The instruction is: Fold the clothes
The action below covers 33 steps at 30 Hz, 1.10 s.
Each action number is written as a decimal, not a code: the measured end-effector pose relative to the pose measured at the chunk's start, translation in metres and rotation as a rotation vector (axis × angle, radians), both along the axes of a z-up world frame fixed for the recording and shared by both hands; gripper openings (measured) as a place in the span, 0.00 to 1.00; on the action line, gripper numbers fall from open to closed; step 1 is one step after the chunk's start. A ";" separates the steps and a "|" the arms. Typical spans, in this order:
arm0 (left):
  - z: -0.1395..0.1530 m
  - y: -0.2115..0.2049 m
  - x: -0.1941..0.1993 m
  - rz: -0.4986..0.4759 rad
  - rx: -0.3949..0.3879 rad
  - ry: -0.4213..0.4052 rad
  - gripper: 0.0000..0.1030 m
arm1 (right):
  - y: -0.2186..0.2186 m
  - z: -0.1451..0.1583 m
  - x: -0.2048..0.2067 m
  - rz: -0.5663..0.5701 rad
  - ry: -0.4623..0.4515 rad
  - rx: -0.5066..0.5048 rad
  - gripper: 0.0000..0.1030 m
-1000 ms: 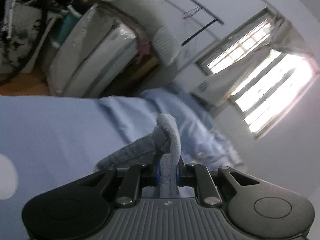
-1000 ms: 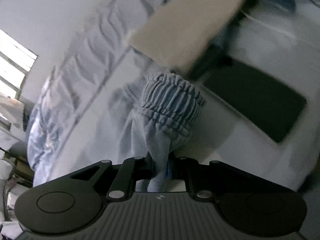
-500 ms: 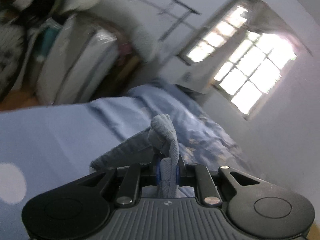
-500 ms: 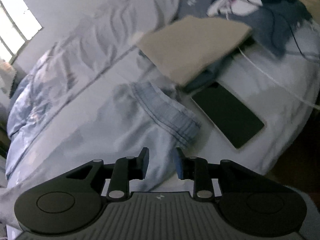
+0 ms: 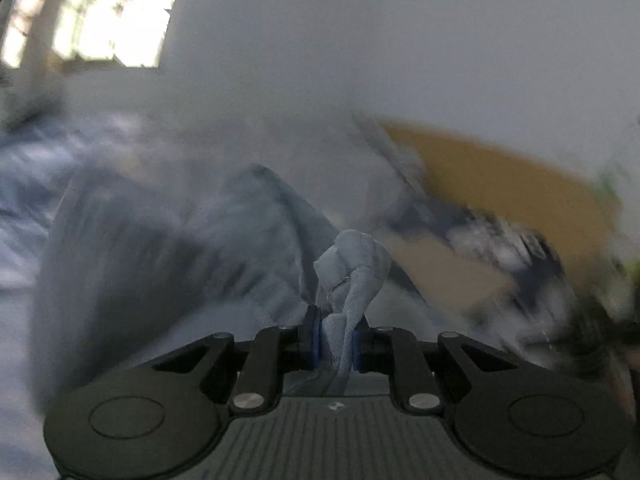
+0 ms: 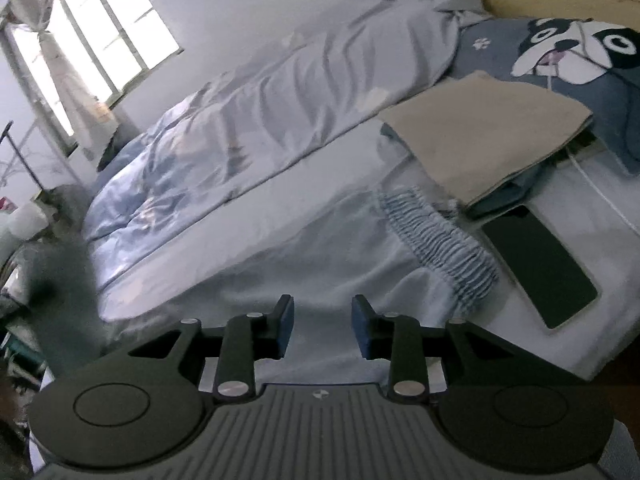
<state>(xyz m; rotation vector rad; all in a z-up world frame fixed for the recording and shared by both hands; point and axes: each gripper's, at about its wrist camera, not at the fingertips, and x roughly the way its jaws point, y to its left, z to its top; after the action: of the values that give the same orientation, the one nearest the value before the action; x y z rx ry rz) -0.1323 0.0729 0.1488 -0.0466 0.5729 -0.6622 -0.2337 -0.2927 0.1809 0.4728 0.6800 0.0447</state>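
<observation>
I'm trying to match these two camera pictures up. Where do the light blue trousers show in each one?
Left wrist view: the light blue trousers are bunched at lower centre, pinched in the left gripper; the rest trails off blurred to the left.
Right wrist view: they lie flat on the bed, their gathered waistband right of centre, above the open, empty right gripper, whose jaws have just been opening.
Shared landmark: the folded beige cloth, seen blurred at right of centre in the left view.

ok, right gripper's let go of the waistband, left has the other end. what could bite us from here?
1. The left gripper pinches only a small wad of the trousers; it may slip out.
2. The waistband lies beside the phone; dragging cloth could shift it.
3. The open right gripper, its jaws just opened, could snag cloth below.
</observation>
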 end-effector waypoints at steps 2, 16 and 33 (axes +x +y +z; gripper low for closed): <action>-0.040 -0.027 -0.003 -0.016 0.044 0.067 0.11 | -0.001 -0.008 0.002 0.010 0.015 0.001 0.33; -0.112 -0.088 -0.065 -0.036 0.346 -0.017 0.30 | 0.057 -0.046 0.025 0.342 -0.040 -0.066 0.46; -0.118 -0.072 -0.108 0.174 0.241 -0.022 0.50 | 0.143 -0.092 0.167 0.574 -0.006 -0.004 0.46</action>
<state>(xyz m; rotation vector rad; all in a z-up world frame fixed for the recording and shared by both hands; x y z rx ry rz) -0.2398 0.0009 0.0305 0.1353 0.6166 -0.4209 -0.0662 -0.1494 0.0887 0.2608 0.7916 0.5847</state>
